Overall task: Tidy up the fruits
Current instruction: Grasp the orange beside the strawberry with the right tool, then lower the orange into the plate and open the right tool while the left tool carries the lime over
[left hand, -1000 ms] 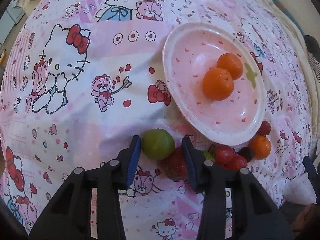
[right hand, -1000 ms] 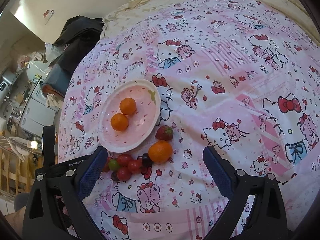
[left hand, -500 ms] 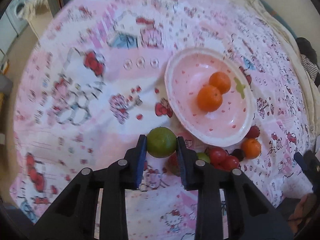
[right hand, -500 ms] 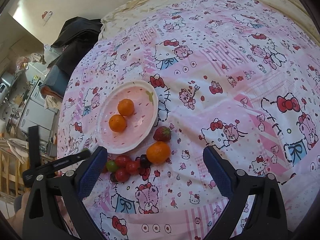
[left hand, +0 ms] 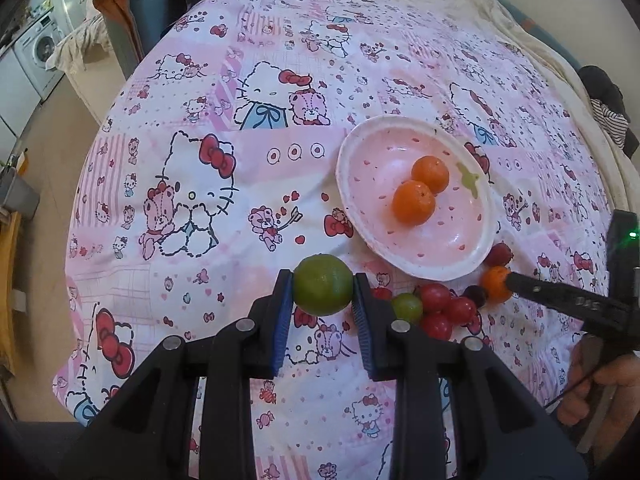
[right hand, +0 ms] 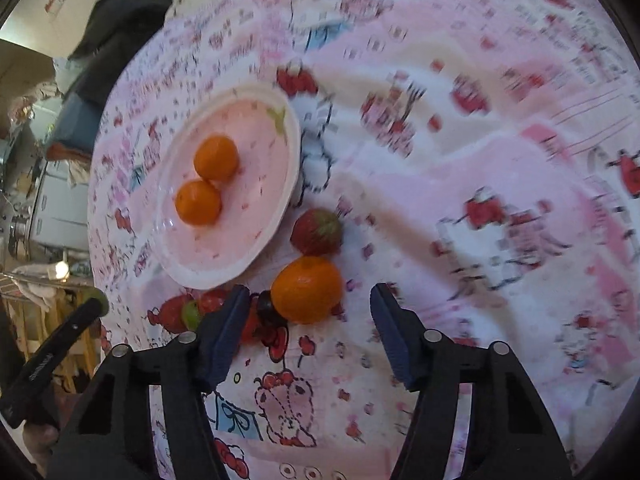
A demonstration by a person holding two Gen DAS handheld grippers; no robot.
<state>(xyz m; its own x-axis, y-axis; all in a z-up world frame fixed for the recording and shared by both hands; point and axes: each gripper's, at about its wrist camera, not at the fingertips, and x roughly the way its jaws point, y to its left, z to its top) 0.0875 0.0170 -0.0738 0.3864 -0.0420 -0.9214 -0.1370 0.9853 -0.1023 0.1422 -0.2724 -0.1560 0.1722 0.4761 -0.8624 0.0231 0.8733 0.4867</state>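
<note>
left wrist view: left claw [left hand: 323, 285] grips lime [left hand: 322, 284]; right claw [right hand: 306, 308] closing around orange [right hand: 306, 289]

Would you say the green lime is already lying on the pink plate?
No, the green lime is clamped in the left gripper, off the pink plate.

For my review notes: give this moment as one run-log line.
left gripper: shut on green lime | right gripper: jaws closing around loose orange, not yet pressing | plate: two oranges
</note>
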